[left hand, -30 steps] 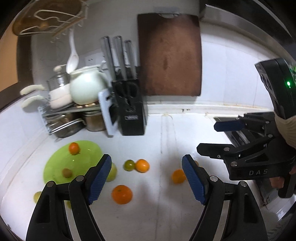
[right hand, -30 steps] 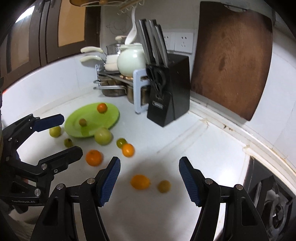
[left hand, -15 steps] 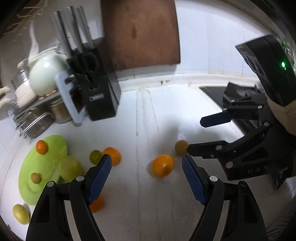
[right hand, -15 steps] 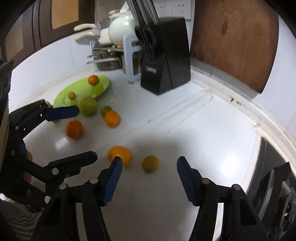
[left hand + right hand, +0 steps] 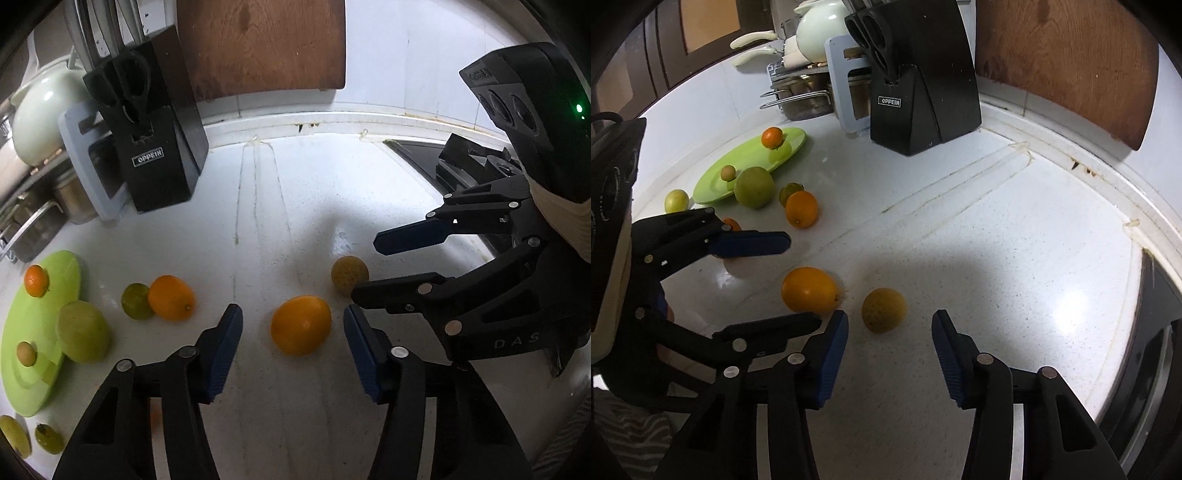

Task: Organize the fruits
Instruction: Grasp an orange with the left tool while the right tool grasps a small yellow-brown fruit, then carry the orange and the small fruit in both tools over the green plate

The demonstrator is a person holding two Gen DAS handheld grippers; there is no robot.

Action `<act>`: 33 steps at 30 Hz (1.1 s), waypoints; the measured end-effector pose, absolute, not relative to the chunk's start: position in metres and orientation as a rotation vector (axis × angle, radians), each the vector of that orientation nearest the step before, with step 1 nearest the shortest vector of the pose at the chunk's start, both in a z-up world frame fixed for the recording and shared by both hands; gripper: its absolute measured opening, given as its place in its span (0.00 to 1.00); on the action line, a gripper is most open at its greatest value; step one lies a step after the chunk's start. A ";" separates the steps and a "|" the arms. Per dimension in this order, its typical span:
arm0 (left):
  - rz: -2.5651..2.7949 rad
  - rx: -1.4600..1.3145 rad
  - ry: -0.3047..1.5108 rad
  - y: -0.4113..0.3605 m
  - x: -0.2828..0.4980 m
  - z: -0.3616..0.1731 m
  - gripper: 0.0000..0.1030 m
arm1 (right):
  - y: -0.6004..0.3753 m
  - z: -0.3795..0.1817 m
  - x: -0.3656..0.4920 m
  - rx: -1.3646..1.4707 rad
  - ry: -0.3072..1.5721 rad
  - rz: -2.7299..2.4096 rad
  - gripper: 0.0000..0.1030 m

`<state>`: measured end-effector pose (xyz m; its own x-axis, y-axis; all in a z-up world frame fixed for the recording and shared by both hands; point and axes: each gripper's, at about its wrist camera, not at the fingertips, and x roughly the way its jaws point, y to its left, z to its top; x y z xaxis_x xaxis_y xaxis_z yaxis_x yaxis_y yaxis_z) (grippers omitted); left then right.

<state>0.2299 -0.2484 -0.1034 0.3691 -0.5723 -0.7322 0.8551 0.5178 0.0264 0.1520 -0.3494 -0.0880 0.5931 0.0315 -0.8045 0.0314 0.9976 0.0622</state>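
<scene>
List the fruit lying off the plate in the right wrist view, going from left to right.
Small yellow-green fruit → big green fruit → dark green fruit → small orange → large orange → yellowish fruit.

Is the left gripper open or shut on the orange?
Open: left gripper pads flank the orange with gaps; jaws have just been closing.

A white speckled counter (image 5: 1015, 236) fills the scene, glossy enough to throw back a bright patch of light, with faint parallel streaks running toward the wall. Taking the black knife block (image 5: 923, 85) as the landmark: a brown wooden cutting board (image 5: 266, 44) leans against the white tiled wall (image 5: 402, 55) just to its right, a grey-blue stand (image 5: 846, 88) and steel pots (image 5: 801, 99) sit to its left, and dark cabinet doors (image 5: 676, 40) rise further left.
</scene>
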 end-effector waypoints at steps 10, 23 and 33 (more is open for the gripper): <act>-0.942 0.398 0.790 -0.242 0.233 -0.105 0.34 | -0.348 -0.089 0.160 0.083 0.931 0.017 0.45; -0.846 0.307 0.829 -0.223 0.239 -0.101 0.34 | -0.343 -0.096 0.171 0.085 0.965 0.012 0.30; -0.818 0.250 0.800 -0.208 0.234 -0.087 0.34 | -0.332 -0.081 0.163 0.090 0.928 0.009 0.28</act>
